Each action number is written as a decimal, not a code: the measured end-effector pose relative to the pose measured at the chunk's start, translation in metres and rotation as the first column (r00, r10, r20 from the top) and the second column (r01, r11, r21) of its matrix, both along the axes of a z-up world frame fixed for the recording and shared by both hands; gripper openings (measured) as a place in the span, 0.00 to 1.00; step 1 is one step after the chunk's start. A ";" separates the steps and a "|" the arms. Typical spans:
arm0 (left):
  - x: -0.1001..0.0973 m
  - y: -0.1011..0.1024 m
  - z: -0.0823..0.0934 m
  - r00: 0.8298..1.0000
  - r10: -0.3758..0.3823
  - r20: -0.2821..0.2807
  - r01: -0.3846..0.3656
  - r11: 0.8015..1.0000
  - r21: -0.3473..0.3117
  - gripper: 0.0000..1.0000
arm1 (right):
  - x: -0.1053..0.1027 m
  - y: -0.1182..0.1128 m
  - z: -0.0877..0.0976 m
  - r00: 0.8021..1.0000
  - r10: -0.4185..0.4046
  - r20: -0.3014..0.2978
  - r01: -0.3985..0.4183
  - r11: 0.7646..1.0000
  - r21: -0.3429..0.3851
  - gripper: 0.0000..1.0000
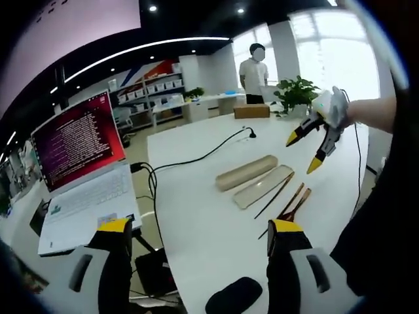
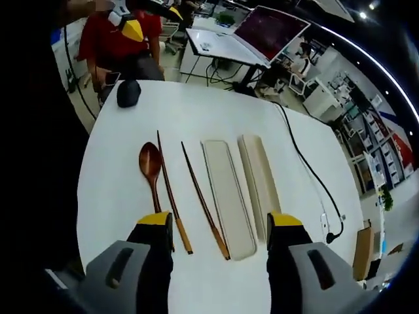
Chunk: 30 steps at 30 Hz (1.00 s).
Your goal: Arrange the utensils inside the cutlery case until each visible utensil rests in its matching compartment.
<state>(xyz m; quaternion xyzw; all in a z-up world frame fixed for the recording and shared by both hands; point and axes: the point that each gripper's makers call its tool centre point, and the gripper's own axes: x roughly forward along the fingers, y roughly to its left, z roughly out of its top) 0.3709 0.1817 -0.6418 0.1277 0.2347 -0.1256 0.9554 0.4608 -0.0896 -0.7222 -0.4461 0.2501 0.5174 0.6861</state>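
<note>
Chopsticks (image 2: 171, 193) and a wooden spoon (image 2: 151, 167) lie side by side on the white table (image 2: 196, 111) in the right gripper view, left of centre, just above the right gripper (image 2: 220, 226), whose jaws stand apart and empty. Their long axes run bottom to top; the spoon's bowl points toward the top. Immediately right lies the open case tray (image 2: 228, 196), parallel, then its lid (image 2: 260, 180). The left gripper (image 1: 200, 234), jaws also apart, hangs off the table edge, farther away, so the right looks nearer.

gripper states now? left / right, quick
Left gripper: open, holding nothing, above the table edge.
Right gripper: open, empty, over the near ends of the chopsticks and cutlery case.
</note>
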 end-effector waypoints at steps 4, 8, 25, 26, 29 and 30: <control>-0.002 -0.005 0.004 1.000 -0.012 0.024 0.012 1.000 -0.003 0.87 | -0.005 -0.001 -0.003 1.000 0.002 -0.001 -0.002 1.000 0.001 0.55; -0.005 -0.010 -0.002 1.000 -0.022 0.007 0.022 1.000 -0.014 0.87 | -0.015 -0.001 -0.008 1.000 0.020 -0.015 -0.020 1.000 -0.016 0.56; -0.006 -0.008 0.003 1.000 -0.021 0.007 0.021 1.000 -0.002 0.87 | -0.008 0.005 -0.008 1.000 0.010 -0.022 -0.010 1.000 -0.003 0.54; -0.006 -0.008 0.003 1.000 -0.020 0.007 0.020 1.000 -0.005 0.87 | -0.008 0.005 -0.008 1.000 0.009 -0.024 -0.009 1.000 -0.002 0.54; -0.005 -0.008 0.003 1.000 -0.019 0.009 0.019 1.000 -0.008 0.87 | -0.008 0.007 -0.008 0.999 0.010 -0.031 -0.010 1.000 0.002 0.52; -0.005 -0.007 0.002 1.000 -0.017 0.010 0.017 1.000 -0.007 0.87 | -0.008 0.006 -0.009 0.999 0.007 -0.034 -0.007 1.000 0.001 0.52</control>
